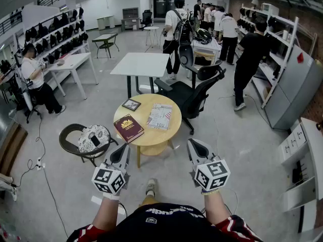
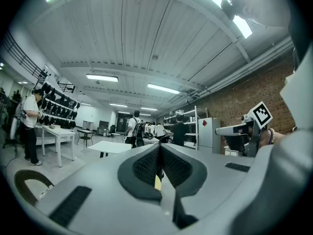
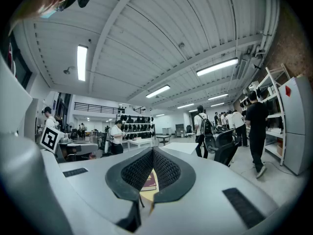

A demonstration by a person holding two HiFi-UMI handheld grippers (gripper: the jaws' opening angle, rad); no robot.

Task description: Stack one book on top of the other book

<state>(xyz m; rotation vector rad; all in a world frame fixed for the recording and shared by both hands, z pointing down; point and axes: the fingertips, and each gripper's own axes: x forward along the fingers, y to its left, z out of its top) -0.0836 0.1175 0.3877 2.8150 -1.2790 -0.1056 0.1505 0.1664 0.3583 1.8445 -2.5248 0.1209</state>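
Note:
A dark red book [image 1: 128, 128] lies on the near left of the round wooden table [image 1: 151, 137]. A pale patterned book [image 1: 160, 116] lies flat beside it, to its right, apart from it. My left gripper [image 1: 122, 151] hovers short of the table's near edge, shut and empty; its pads [image 2: 146, 165] meet in the left gripper view. My right gripper [image 1: 194, 146] is level with it off the table's right edge, also shut with nothing held. Between its pads [image 3: 138, 170] in the right gripper view a strip of the red book [image 3: 149, 181] shows.
A small framed picture [image 1: 131, 104] lies at the table's far left. A chair with a patterned cushion [image 1: 93, 137] stands left of the table and a black office chair [image 1: 194, 92] behind it to the right. A white table [image 1: 141, 63] and several people stand farther back.

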